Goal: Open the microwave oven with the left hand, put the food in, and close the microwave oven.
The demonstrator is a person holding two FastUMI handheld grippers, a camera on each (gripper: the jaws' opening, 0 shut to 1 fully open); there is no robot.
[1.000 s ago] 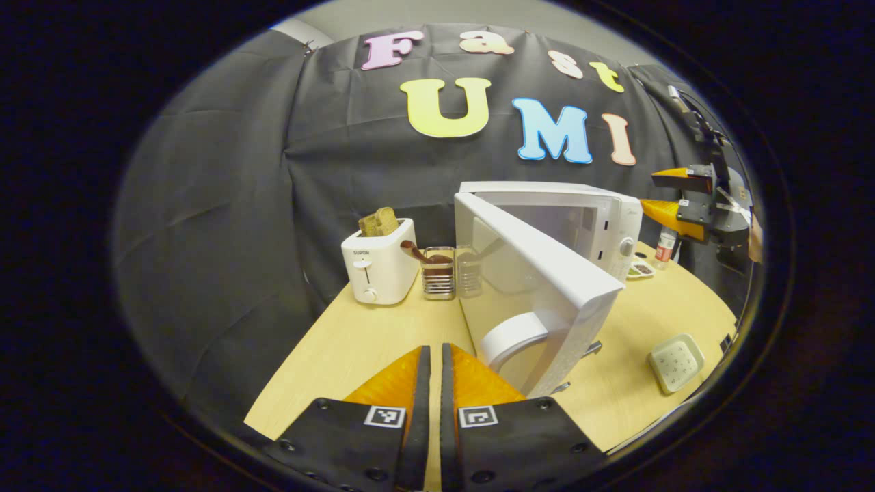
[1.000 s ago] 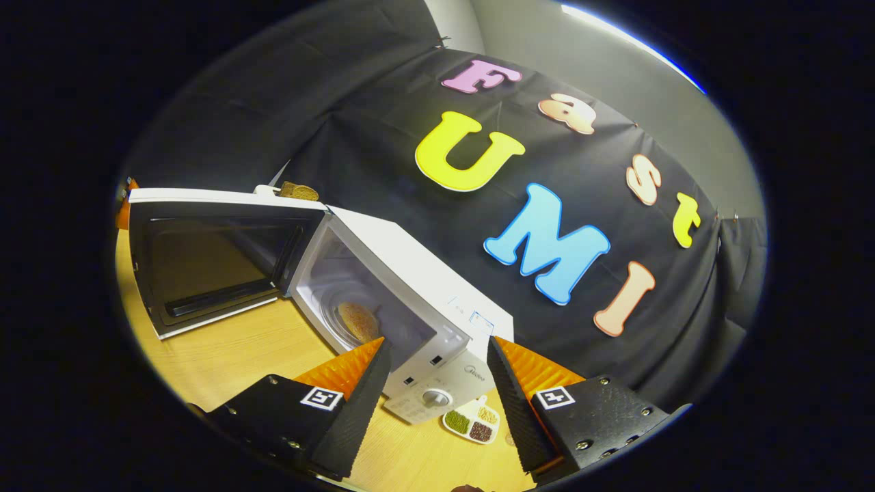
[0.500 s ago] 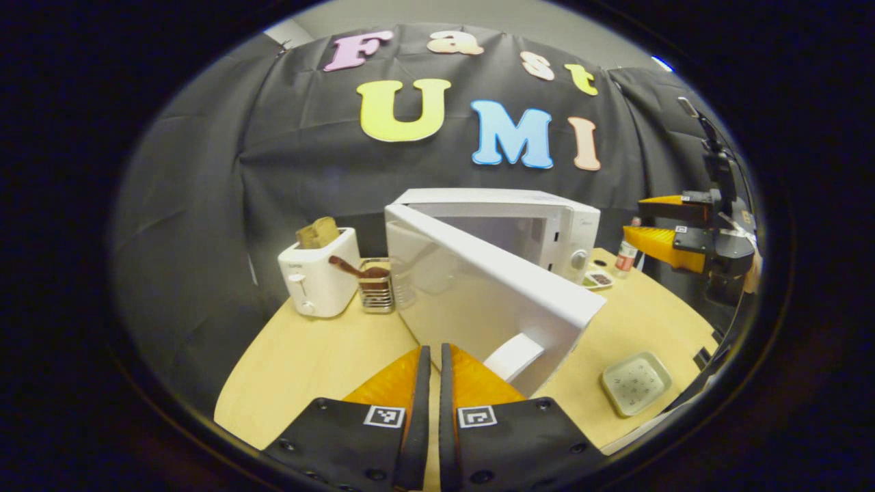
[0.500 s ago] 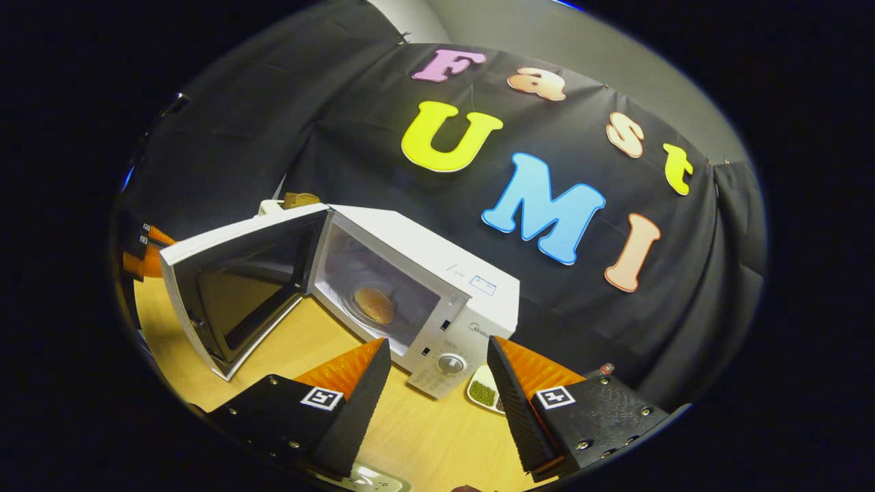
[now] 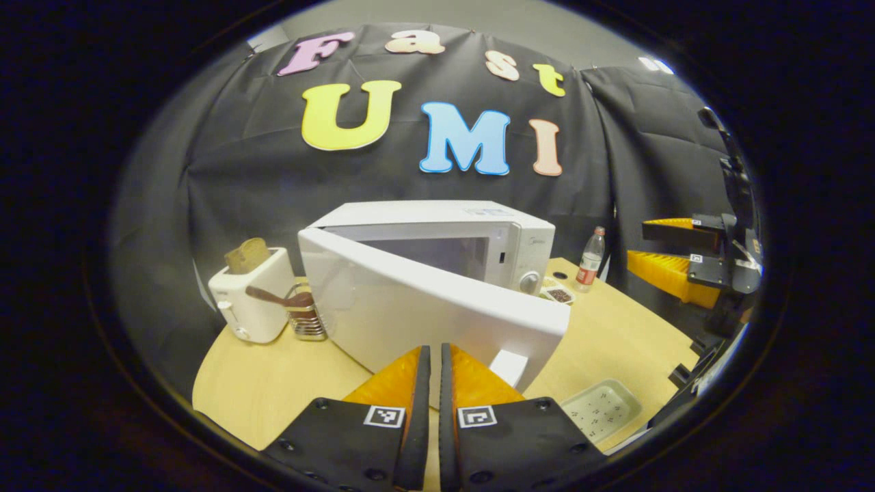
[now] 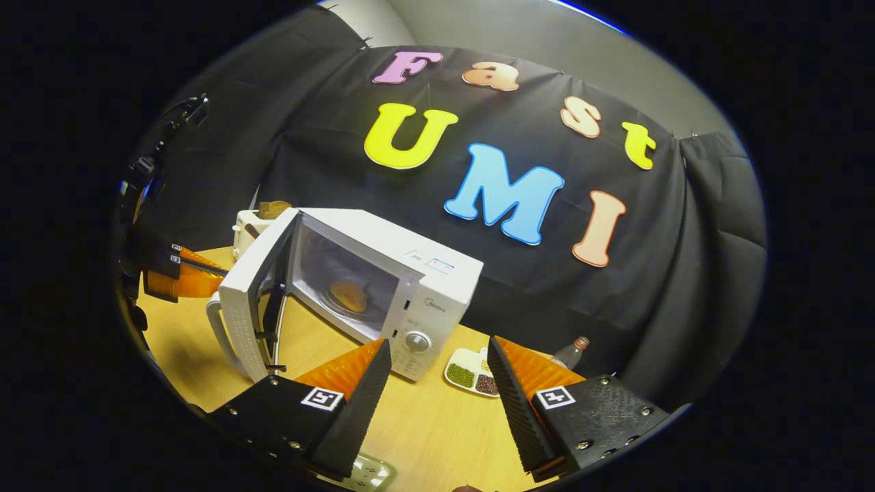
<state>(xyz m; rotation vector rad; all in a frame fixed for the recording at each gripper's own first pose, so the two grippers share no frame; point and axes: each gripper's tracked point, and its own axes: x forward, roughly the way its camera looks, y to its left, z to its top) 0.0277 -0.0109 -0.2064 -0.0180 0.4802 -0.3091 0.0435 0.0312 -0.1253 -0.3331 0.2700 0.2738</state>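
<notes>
Microwave (image 5: 437, 236) sits mid-frame in my left gripper view, its door (image 5: 424, 318) half open, the free edge and handle just above my left gripper (image 5: 432, 355), whose fingers are pressed together on nothing. Bare table (image 5: 273, 383) lies lower left; a tray (image 5: 601, 410) lower right. In the right gripper view the food (image 6: 348, 296) rests inside, up-left of my right gripper (image 6: 437, 369), fingers spread.

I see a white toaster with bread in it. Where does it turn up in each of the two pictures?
Left gripper view: the toaster stands left of centre on the table, left of the microwave oven.
Right gripper view: the toaster peeks out at upper left, behind the oven's open door.
Shared landmark: the microwave oven.
</notes>
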